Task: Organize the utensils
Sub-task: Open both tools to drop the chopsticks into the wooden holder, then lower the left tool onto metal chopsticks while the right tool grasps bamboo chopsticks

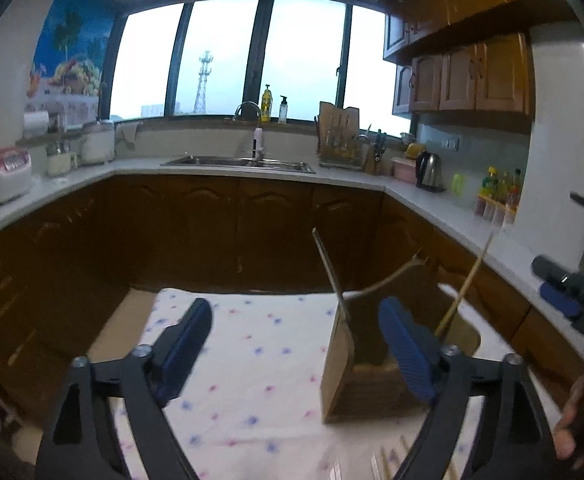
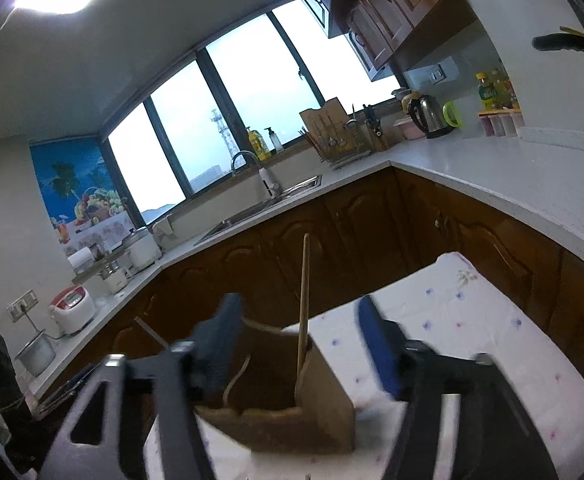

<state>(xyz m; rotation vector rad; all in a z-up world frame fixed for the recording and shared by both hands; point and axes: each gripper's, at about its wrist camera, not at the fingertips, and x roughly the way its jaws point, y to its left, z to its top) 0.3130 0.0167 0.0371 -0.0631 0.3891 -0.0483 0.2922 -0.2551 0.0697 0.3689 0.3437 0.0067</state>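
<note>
A brown cardboard box (image 1: pixel 338 364) stands on a table with a white flowered cloth (image 1: pixel 252 360). A thin metal utensil handle (image 1: pixel 330 272) and a wooden chopstick (image 1: pixel 466 286) stick up out of it. My left gripper (image 1: pixel 296 344) is open and empty, just before the box. In the right wrist view the box (image 2: pixel 292 412) holds the wooden stick (image 2: pixel 303 304) upright. My right gripper (image 2: pixel 300 344) is open above the box, with the stick between its fingers but not clamped. More utensil tips (image 1: pixel 388 460) lie on the cloth near the lower edge.
Dark wooden cabinets run under a white countertop (image 2: pixel 512 184) around the room. A sink (image 1: pixel 238 162), a kettle (image 1: pixel 430 170), a utensil rack (image 1: pixel 340 140) and a rice cooker (image 1: pixel 6 174) stand on it. The right gripper's body (image 1: pixel 572 296) shows at the far right.
</note>
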